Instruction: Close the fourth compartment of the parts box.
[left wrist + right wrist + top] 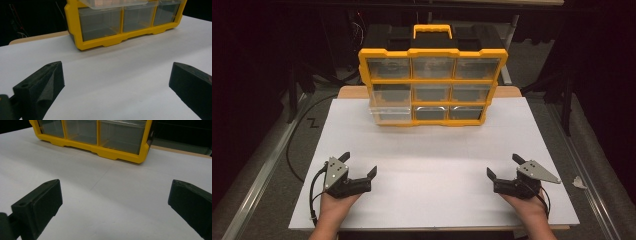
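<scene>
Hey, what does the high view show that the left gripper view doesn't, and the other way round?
High view alone: the organizer's yellow handle, all nine drawers, both hands, the right gripper with jaws apart, and a paper scrap on the floor. Left gripper view alone: a close look at the inner faces of the left gripper's black jaws, spread wide with nothing between them. Both: the organizer's bottom drawers, a drawer on its left side sticking out of the frame, and the white board.
</scene>
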Tool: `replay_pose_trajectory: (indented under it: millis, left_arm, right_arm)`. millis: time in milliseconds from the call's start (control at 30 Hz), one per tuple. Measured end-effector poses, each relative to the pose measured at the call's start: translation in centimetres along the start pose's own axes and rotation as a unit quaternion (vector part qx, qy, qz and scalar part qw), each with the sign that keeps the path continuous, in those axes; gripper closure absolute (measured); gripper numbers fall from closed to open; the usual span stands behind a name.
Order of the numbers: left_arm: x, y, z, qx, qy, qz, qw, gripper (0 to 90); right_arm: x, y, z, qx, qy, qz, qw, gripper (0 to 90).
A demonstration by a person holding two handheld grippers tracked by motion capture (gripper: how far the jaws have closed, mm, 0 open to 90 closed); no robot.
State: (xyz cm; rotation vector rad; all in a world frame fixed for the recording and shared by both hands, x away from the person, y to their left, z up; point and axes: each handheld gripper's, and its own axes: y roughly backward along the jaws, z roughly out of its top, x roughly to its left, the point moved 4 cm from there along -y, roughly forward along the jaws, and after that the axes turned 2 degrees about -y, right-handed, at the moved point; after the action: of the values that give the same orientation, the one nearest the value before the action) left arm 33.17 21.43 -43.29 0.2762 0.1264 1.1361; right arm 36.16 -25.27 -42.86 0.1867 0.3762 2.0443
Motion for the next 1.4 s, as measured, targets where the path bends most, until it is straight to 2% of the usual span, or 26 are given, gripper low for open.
replay_pose_trajectory:
  millis: [467,733,1000,1133,1200,1400]
  left_arm:
    - [0.05,-0.02,-0.08,0.003,0.005,-0.003,1.0000,0.5]
    - [0.10,-0.17,-0.08,0.007,0.011,-0.003,0.9999,0.6]
    - [0.34,-0.06,0.05,-0.001,0.014,0.001,0.9999,0.6]
    - [0.34,-0.13,-0.04,0.001,0.019,0.000,0.9998,0.5]
    - [0.29,-0.13,0.01,0.003,0.019,-0.005,0.9998,0.6]
    - [0.38,-0.17,-0.03,0.005,0.021,0.000,0.9998,1.8]
  right_arm:
    - [-0.19,-0.23,0.00,0.002,-0.003,-0.010,0.9999,0.7]
    - [-0.15,-0.56,-0.20,0.007,-0.007,-0.007,0.9999,0.7]
    - [-0.15,-0.67,-0.05,0.000,-0.010,-0.007,0.9999,0.7]
    - [-0.33,-0.70,0.00,-0.002,-0.017,-0.010,0.9998,0.7]
    - [-0.30,-0.68,0.09,-0.005,-0.016,-0.009,0.9998,0.7]
    - [-0.30,-0.84,0.23,-0.003,-0.013,-0.010,0.9999,0.9]
